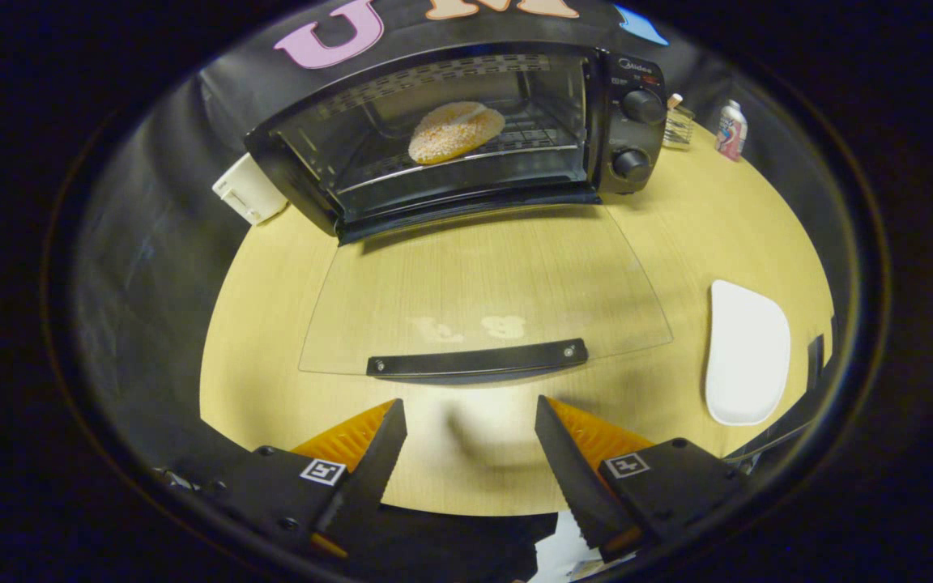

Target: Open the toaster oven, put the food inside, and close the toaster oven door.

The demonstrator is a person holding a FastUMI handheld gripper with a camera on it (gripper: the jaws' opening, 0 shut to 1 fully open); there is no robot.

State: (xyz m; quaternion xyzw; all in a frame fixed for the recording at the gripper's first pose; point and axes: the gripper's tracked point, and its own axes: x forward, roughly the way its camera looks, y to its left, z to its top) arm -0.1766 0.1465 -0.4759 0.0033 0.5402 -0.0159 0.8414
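A black toaster oven (628,89) stands at the far side of the wooden table (272,308). Its glass door (483,283) lies folded down flat toward me, with the dark handle bar (479,359) at its near edge. Inside, on the wire rack (531,142), rests a round sesame bun (456,131). My gripper (470,417) hovers just short of the handle, fingers wide apart with nothing between them. The handle sits just ahead of the fingertips, centred between them.
A white empty plate (746,352) lies on the table to the right of the door. Beyond it, near the oven's knobs, stand a small glass jar (677,121) and a white bottle (731,129). A white box (248,190) sits at the oven's left.
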